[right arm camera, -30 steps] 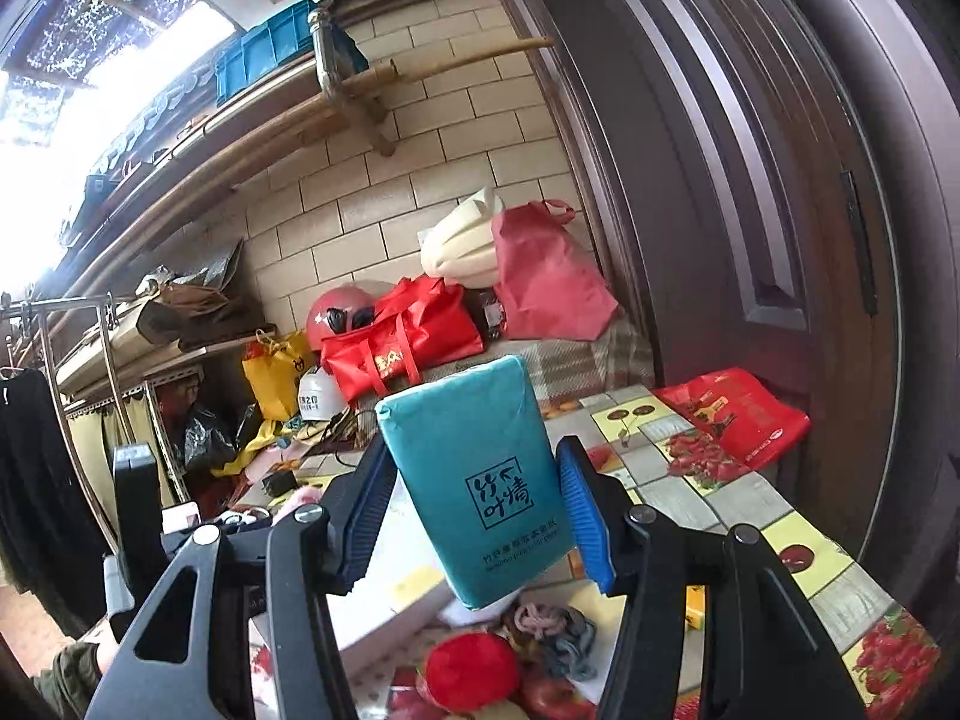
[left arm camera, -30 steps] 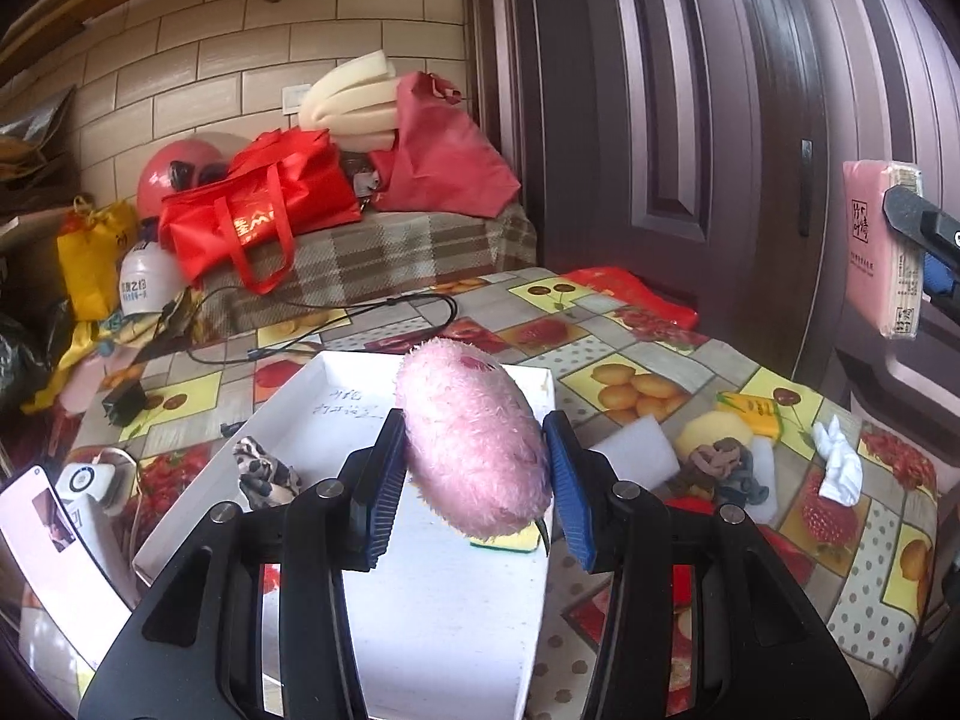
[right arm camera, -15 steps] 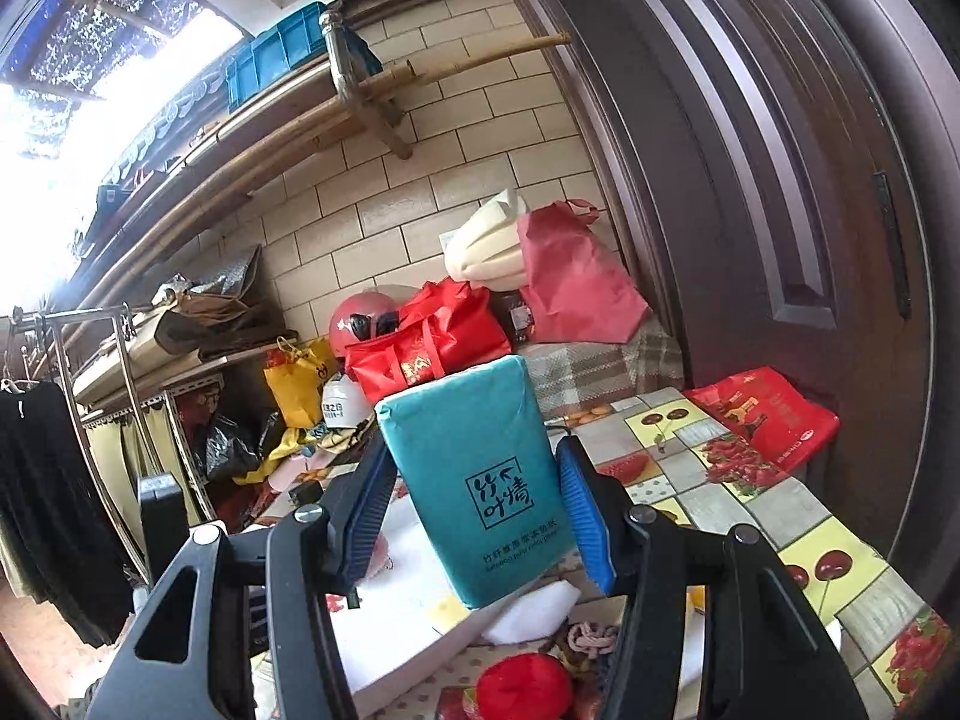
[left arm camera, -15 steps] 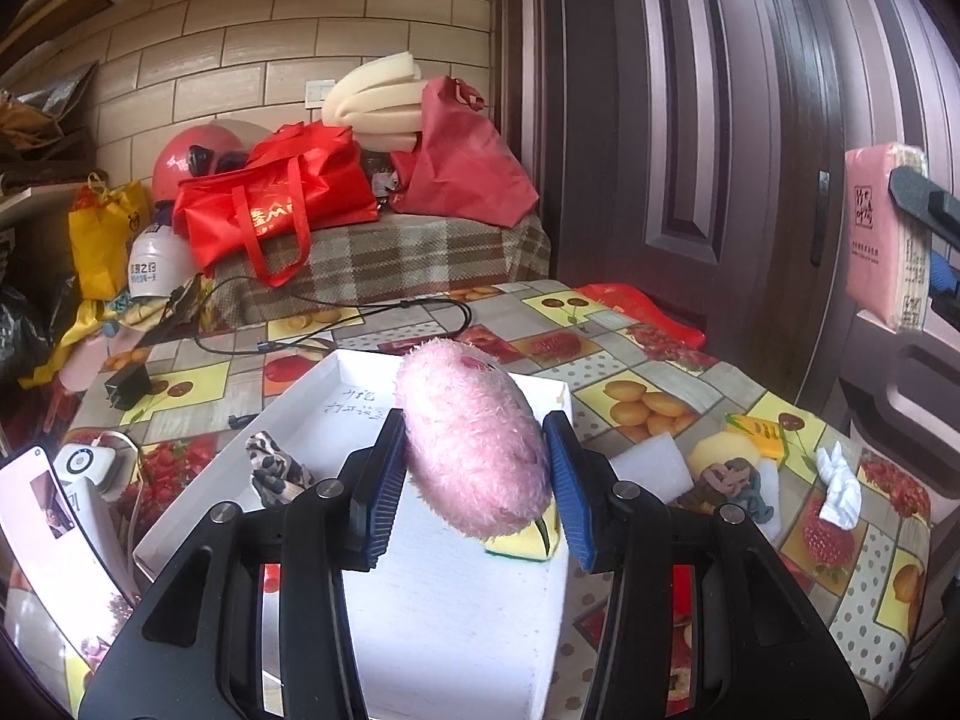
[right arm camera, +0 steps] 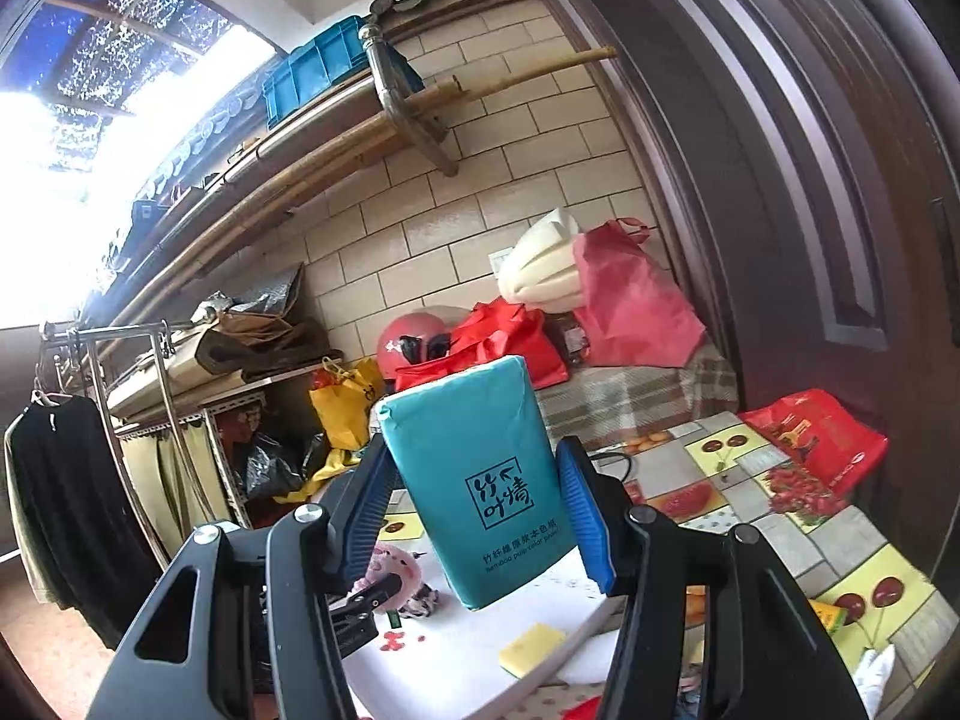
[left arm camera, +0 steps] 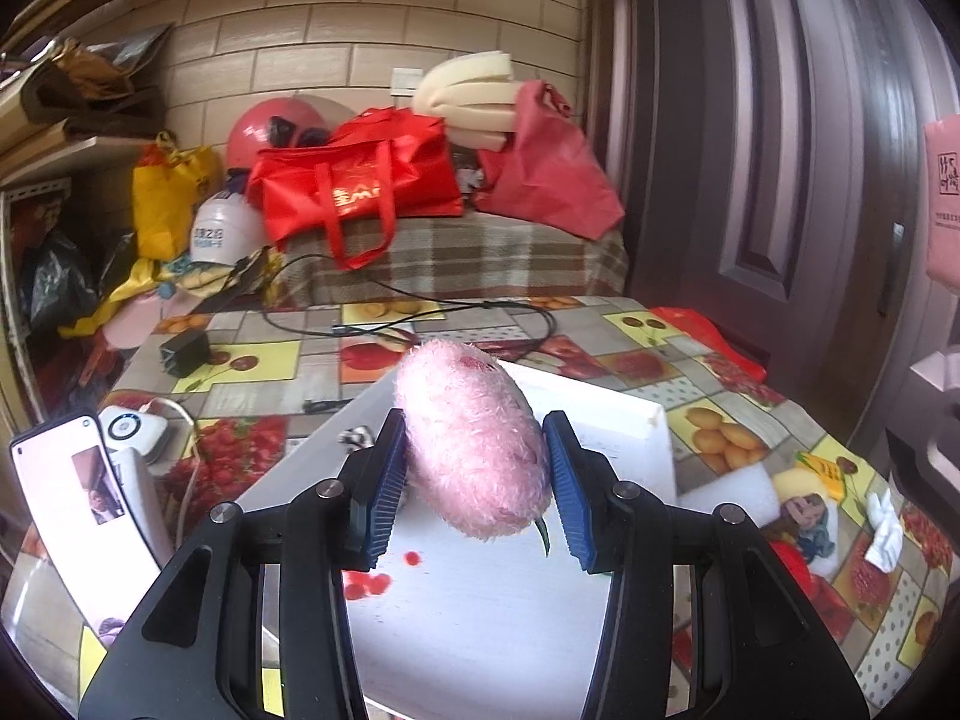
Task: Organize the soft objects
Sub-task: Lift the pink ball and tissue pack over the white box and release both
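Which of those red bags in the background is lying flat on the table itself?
The flat glossy red plastic bag at the fruit-patterned table's far edge by the door. The red tote with handles and dull red bag sit on the plaid-covered bench.

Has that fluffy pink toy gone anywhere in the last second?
Yes. The pink plush toy, clamped in the left gripper, has travelled left over the white tray, away from the yellow sponge.

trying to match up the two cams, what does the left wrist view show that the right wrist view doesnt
Only the left wrist view: the phone, the black adapter and the left tongs shut on the pink plush toy.
Only the right wrist view: the clothes rack, the blue crate and the yellow sponge.
Both: the white tray and the red tote bag.
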Demonstrator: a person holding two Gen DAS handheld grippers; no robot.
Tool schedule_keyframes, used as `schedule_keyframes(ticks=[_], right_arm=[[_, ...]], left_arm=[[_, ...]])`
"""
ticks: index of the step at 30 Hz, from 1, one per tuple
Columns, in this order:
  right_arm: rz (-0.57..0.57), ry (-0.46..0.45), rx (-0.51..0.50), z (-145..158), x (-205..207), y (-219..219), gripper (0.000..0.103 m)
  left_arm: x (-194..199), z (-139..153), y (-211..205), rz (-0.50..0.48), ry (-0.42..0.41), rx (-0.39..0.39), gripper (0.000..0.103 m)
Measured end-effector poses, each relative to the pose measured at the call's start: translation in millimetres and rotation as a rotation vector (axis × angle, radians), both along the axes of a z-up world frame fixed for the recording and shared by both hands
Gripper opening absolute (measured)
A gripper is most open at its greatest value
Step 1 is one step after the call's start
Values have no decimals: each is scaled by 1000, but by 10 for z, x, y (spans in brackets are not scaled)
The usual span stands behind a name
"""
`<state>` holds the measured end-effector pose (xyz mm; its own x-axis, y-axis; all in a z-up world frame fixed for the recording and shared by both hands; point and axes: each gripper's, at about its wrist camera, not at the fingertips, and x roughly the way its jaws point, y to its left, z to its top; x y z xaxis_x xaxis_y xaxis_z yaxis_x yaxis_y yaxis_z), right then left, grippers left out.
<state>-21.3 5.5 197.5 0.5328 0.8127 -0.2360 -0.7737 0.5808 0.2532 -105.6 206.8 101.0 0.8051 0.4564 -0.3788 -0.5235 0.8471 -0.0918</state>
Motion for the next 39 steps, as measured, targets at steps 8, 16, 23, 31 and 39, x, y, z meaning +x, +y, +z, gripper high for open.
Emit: schedule_keyframes(ticks=[8, 16, 23, 31, 39], right_arm=[[41, 52, -14, -79, 31, 240, 55], [63, 163, -98, -435, 211, 612, 55], [66, 334, -188, -1006, 379, 861, 55], [68, 425, -254, -1381, 370, 974, 55], [71, 441, -266, -1432, 377, 1038, 56]], left_arm=[[-41, -118, 294, 74, 13, -38, 45], [50, -266, 350, 77, 54, -65, 45], [132, -342, 335, 72, 90, -60, 45], [142, -361, 345, 70, 95, -63, 45], [163, -396, 340, 61, 106, -65, 45]])
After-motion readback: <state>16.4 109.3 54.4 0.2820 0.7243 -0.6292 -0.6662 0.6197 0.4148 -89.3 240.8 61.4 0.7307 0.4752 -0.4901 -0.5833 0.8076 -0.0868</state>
